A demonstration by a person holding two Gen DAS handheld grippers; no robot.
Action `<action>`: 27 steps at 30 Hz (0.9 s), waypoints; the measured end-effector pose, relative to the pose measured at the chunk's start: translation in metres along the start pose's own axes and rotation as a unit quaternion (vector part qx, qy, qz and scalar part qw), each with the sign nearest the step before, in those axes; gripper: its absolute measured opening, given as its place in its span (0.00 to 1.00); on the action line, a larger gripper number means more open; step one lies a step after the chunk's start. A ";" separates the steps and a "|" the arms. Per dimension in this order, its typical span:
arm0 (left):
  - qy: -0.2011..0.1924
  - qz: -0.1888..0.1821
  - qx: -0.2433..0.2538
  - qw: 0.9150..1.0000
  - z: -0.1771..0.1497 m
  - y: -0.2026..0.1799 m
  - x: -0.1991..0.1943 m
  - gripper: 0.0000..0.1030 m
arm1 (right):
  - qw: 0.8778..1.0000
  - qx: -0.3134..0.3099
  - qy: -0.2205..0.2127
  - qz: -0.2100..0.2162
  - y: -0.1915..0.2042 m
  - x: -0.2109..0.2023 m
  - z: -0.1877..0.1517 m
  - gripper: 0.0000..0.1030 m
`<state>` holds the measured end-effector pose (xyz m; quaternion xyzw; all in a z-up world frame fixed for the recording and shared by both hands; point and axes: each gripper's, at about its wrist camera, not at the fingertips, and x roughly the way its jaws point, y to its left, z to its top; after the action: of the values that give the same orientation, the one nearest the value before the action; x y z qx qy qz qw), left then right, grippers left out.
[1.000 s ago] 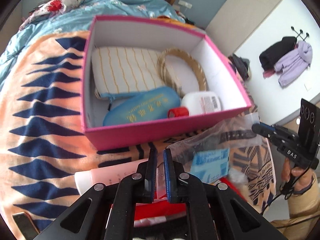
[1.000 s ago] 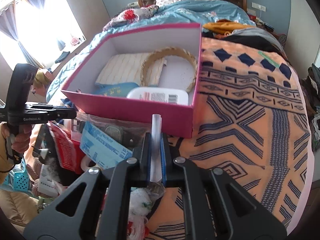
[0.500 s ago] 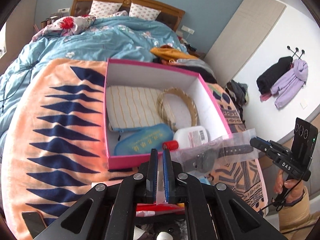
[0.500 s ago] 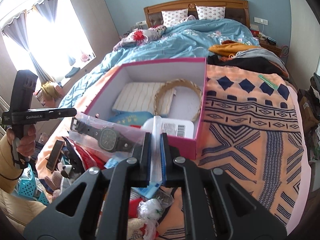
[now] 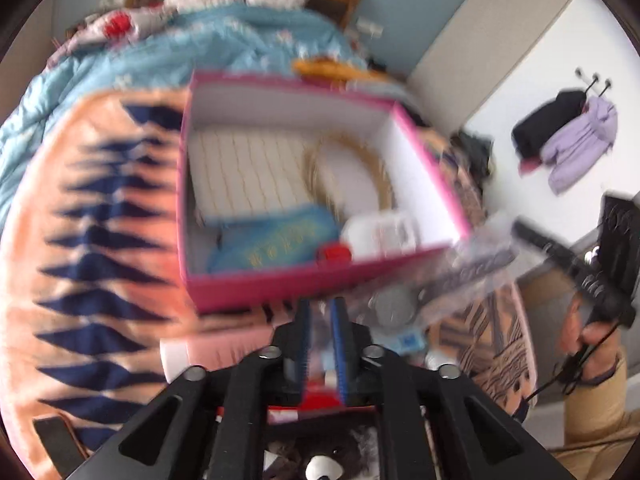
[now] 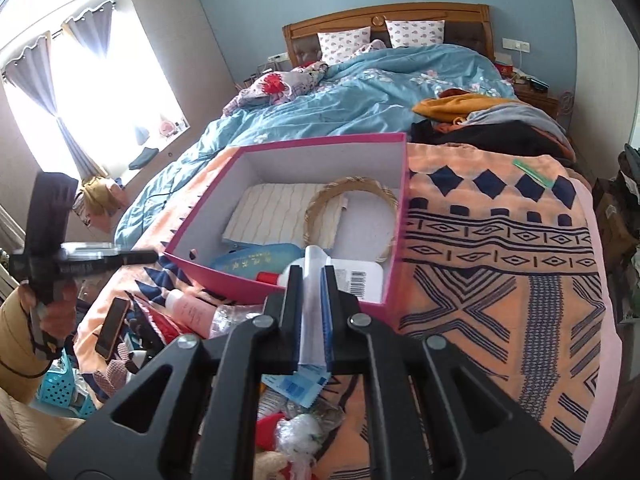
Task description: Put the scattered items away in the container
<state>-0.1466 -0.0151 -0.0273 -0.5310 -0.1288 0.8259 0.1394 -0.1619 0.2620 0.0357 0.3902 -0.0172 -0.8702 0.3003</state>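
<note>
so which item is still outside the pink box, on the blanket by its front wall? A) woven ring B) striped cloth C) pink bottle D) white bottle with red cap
C: the pink bottle lies on the blanket in front of the pink box, while the white bottle, woven ring and striped cloth all sit inside it.

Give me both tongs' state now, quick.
Left tongs: closed on one edge of the clear bag with the watch.
Right tongs: closed on the bag's other edge.
</note>
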 end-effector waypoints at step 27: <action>0.132 0.004 0.025 0.991 0.009 -0.012 0.097 0.84 | 0.985 0.131 0.100 -0.044 -0.081 0.047 -0.074 0.36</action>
<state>-0.1925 0.0314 -0.1009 -0.6322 -0.0864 0.7520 0.1656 -0.1761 0.3185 -0.0686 0.5113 -0.0838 -0.8296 0.2079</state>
